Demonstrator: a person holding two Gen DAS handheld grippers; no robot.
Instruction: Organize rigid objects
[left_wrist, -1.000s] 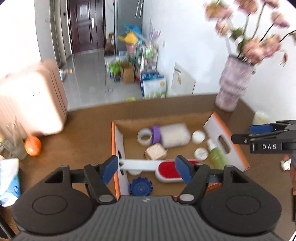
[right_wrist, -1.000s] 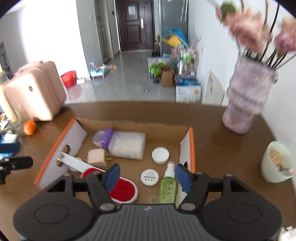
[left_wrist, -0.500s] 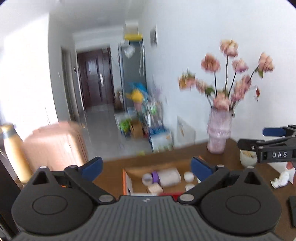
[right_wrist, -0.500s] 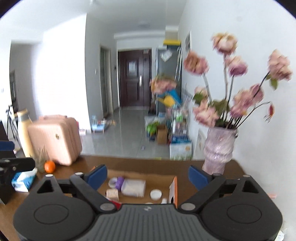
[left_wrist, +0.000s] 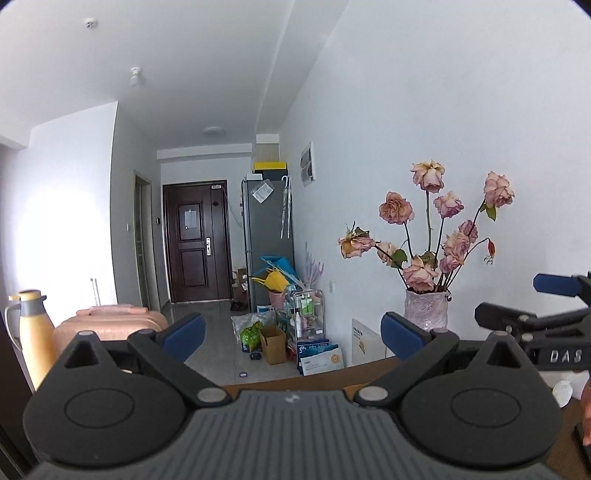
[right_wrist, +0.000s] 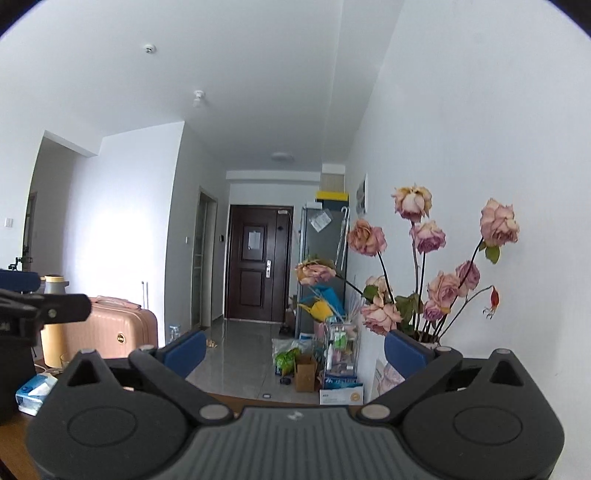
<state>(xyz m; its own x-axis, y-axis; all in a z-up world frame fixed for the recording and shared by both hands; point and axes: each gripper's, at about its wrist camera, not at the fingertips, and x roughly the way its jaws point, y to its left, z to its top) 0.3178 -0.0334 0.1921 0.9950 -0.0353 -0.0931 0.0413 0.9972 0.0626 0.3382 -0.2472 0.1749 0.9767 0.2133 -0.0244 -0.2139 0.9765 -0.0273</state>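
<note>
Left wrist view: left gripper (left_wrist: 291, 334), blue pads spread wide, nothing between them.
Right wrist view: right gripper (right_wrist: 295, 347), jaws opening, nothing between them.
Brown wooden table (left_wrist: 325, 376): only its edge shows.
Rigid objects: cannot tell where; none visible.
Beside: pink glass vase of faded roses (left_wrist: 426, 308).

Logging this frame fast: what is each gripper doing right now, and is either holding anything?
Left gripper: open wide, nothing between its fingers.
Right gripper: jaws opening, almost fully spread, nothing between them.
</note>
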